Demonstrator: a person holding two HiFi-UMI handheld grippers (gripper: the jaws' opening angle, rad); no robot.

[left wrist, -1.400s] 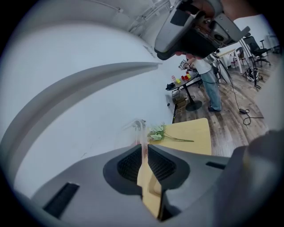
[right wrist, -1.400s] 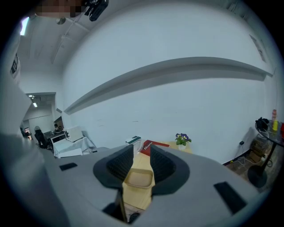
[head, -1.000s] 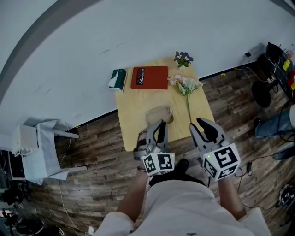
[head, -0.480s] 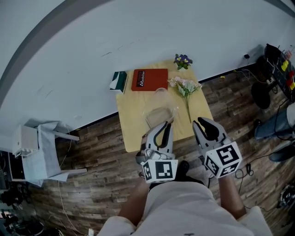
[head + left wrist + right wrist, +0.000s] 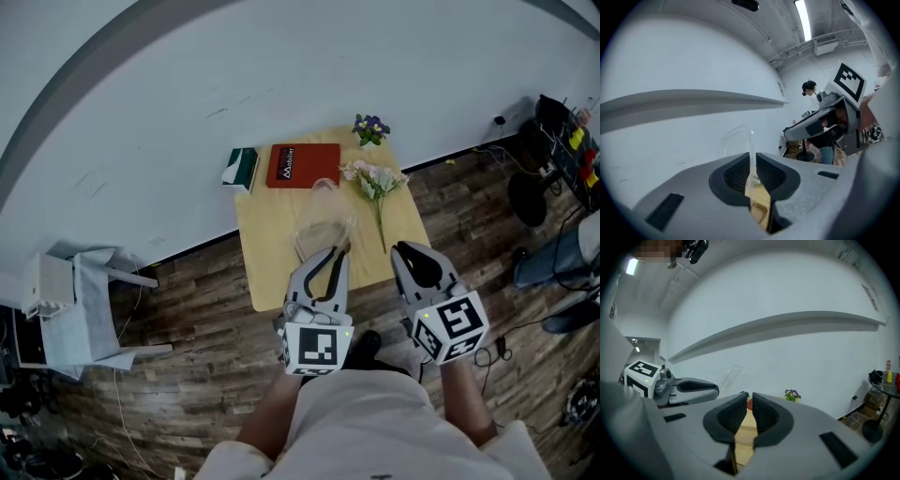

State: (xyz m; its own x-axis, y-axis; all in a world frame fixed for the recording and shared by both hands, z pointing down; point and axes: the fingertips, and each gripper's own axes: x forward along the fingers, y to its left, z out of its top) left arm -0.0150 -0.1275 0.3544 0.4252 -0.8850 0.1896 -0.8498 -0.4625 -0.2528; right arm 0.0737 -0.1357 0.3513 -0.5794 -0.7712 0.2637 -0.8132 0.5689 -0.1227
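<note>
Our left claw [image 5: 331,255], clamped on the clear container [image 5: 735,143], has now raised it off the tabletop [image 5: 265,258]. Our right claw [image 5: 411,253] stays together, empty.

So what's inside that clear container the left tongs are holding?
Nothing that shows: through the clear container you see only the wall, and from above the wooden table. The left tongs cover its pinched edge.

Red book [image 5: 302,165] on the surface [image 5: 272,246]: a short white line of print near its left edge, one word by the look of it, too small to read. Teal box [image 5: 239,167] beside it: pale label, illegible. Left gripper [image 5: 326,258] and right gripper [image 5: 412,258] cubes: black-and-white square code markers, no letters or digits. Nothing else legible.
</note>
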